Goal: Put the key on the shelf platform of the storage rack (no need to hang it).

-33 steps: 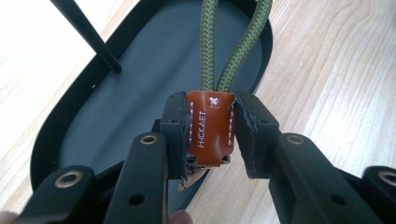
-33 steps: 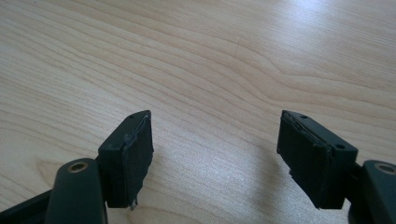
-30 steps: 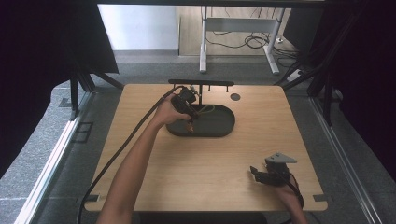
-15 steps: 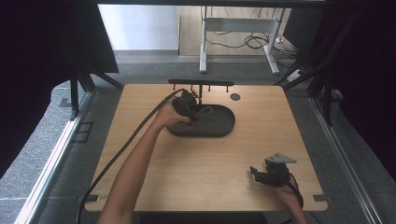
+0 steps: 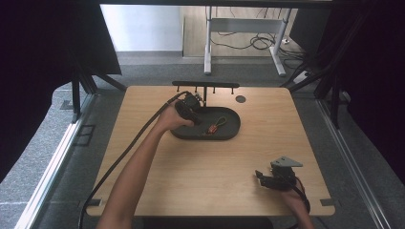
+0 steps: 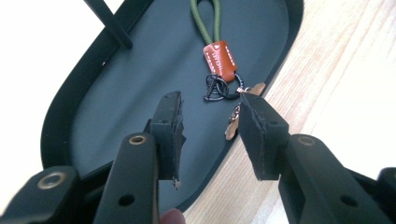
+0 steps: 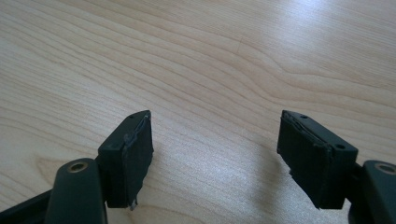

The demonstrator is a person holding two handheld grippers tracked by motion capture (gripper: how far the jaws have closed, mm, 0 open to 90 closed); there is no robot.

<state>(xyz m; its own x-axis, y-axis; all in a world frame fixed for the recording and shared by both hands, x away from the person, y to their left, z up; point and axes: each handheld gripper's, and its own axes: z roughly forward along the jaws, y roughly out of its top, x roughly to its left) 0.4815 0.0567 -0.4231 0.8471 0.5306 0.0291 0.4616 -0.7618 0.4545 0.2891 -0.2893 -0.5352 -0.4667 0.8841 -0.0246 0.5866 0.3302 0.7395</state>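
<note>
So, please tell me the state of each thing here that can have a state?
Left tongs: open, over the tray, holding nothing.
Right tongs: open wide, empty, over bare wood.
Keychain: lying flat in the tray, not gripped.
Tray: flat on the table, holds the keychain.
Table: carries the tray.

overhead camera; two close table-level (image 5: 143,119) views

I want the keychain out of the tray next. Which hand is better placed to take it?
Left. The left tool hangs open over the tray, right by the keychain. The right tool sits far off near the table's front edge.
</note>
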